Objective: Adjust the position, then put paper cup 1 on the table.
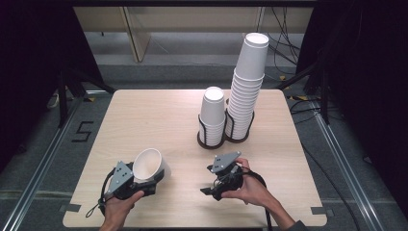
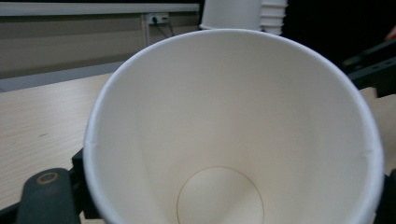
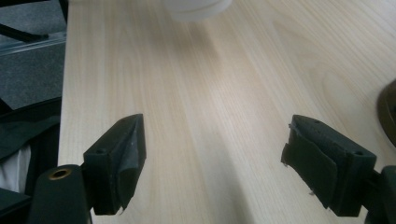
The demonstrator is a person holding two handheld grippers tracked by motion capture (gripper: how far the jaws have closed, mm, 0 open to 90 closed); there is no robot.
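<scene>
A white paper cup [image 1: 150, 166] lies tilted at the table's near left, its mouth facing up and toward the camera. My left gripper [image 1: 149, 185] is shut on it near its base. In the left gripper view I look straight into the cup [image 2: 233, 126], down to its round bottom. My right gripper [image 1: 209, 191] is held low over the near middle of the table, pointing left. In the right gripper view its jaws [image 3: 219, 163] stand wide apart over bare wood, with nothing between them.
Two stacks of white cups stand upside down in black wire holders at the table's far middle: a short stack [image 1: 212, 115] and a tall stack [image 1: 245, 91] to its right. The light wooden table [image 1: 144, 120] has floor rails and cables around it.
</scene>
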